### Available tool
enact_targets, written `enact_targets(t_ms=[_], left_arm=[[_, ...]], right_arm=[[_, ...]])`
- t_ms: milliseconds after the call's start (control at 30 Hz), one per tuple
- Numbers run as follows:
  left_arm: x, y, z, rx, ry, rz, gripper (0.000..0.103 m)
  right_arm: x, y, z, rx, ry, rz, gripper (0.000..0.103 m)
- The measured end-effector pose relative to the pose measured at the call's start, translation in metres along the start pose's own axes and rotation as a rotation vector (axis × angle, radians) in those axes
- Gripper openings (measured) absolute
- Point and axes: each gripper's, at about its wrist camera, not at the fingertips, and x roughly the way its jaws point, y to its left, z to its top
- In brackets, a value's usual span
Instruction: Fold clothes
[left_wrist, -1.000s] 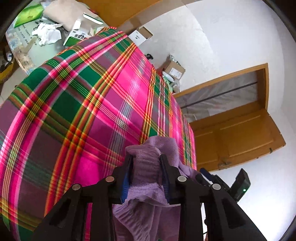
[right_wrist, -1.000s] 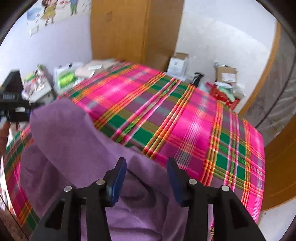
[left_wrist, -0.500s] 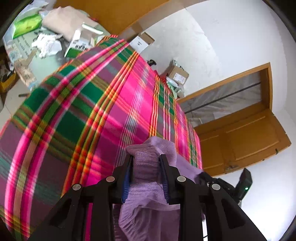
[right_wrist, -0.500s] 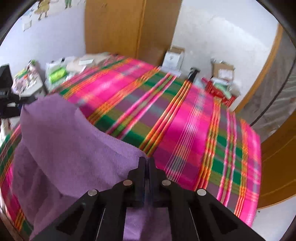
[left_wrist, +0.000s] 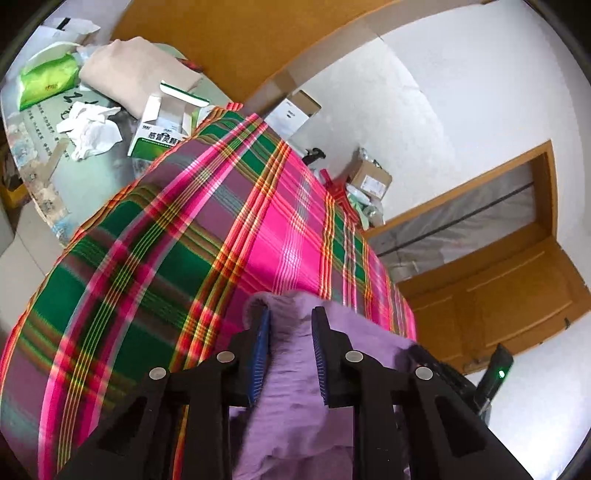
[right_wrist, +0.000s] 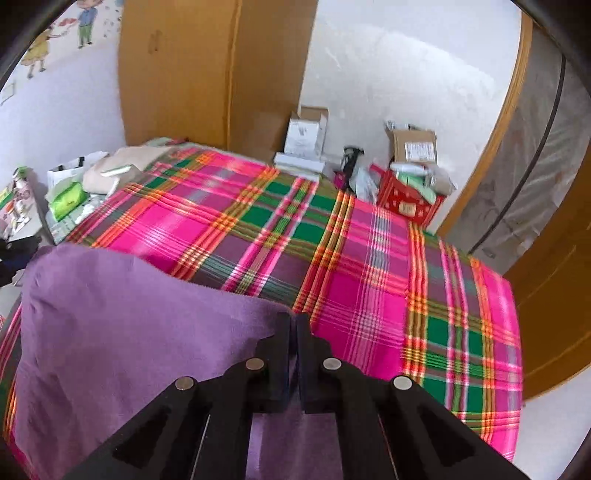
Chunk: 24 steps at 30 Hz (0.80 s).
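A purple garment (right_wrist: 129, 332) is held up above a bed with a pink and green plaid sheet (right_wrist: 369, 258). My right gripper (right_wrist: 295, 325) is shut on the garment's upper edge, its fingers pressed together over the cloth. In the left wrist view the same purple garment (left_wrist: 291, 406) is bunched between the fingers of my left gripper (left_wrist: 290, 325), which is shut on that fold. The cloth hangs down from both grippers and hides the near part of the plaid sheet (left_wrist: 166, 258). The right gripper's black body (left_wrist: 443, 369) shows beyond the cloth.
A side table (left_wrist: 92, 181) by the bed holds a medicine box (left_wrist: 166, 125), crumpled tissue, a green pack and a beige cloth. Cardboard boxes (right_wrist: 413, 147) and a red crate (right_wrist: 406, 199) stand past the bed's far edge. A wooden wardrobe (right_wrist: 207, 74) and door (left_wrist: 498, 295) line the walls.
My right gripper was open around the purple cloth a second ago and has since shut on its edge. The left gripper keeps its hold, and both views have shifted over the bed.
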Motion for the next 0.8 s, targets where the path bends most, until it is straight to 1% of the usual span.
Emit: enact_targets(t_ms=[133,200,233,267,300,333,367,433,533,600,667,733,800], left_arm=[[0.007,0.000,-0.008,0.031,0.028,0.012,0.023],[0.004,-0.002,-0.016,0.045,0.041,0.002,0.023],[0.001,-0.004,-0.020,0.052,0.045,-0.008,0.023],[-0.001,-0.005,-0.024,0.059,0.049,-0.018,0.023],[-0.005,-0.009,-0.030,0.076,0.055,-0.026,0.023],[-0.007,-0.012,-0.035,0.094,0.061,-0.027,0.023],[-0.010,-0.018,-0.042,0.122,0.068,-0.029,0.023],[-0.015,-0.029,-0.055,0.170,0.083,-0.039,0.023],[-0.018,-0.043,-0.073,0.221,0.115,-0.064,0.023],[-0.018,-0.051,-0.084,0.246,0.142,-0.076,0.023],[-0.019,-0.059,-0.096,0.276,0.163,-0.084,0.025],[-0.027,-0.068,-0.107,0.310,0.161,-0.100,0.026],[-0.040,-0.077,-0.115,0.339,0.120,-0.114,0.026]], right_arm=[[0.029,0.003,0.001,-0.003,0.085,-0.016,0.004],[0.030,0.001,-0.001,0.018,0.093,-0.005,0.005],[0.028,-0.001,-0.001,0.032,0.092,0.006,0.008],[0.026,-0.002,-0.002,0.046,0.091,0.018,0.014],[0.019,-0.006,-0.002,0.073,0.083,0.044,0.018],[0.011,-0.011,-0.002,0.102,0.075,0.072,0.024],[0.003,-0.014,-0.002,0.125,0.067,0.105,0.027],[-0.016,-0.020,-0.005,0.167,0.042,0.158,0.028],[-0.050,-0.023,-0.013,0.174,-0.015,0.172,0.030],[-0.068,-0.024,-0.023,0.176,-0.035,0.173,0.031],[-0.087,-0.025,-0.038,0.179,-0.056,0.179,0.031],[-0.106,-0.028,-0.057,0.193,-0.074,0.179,0.031],[-0.120,-0.032,-0.076,0.206,-0.088,0.178,0.031]])
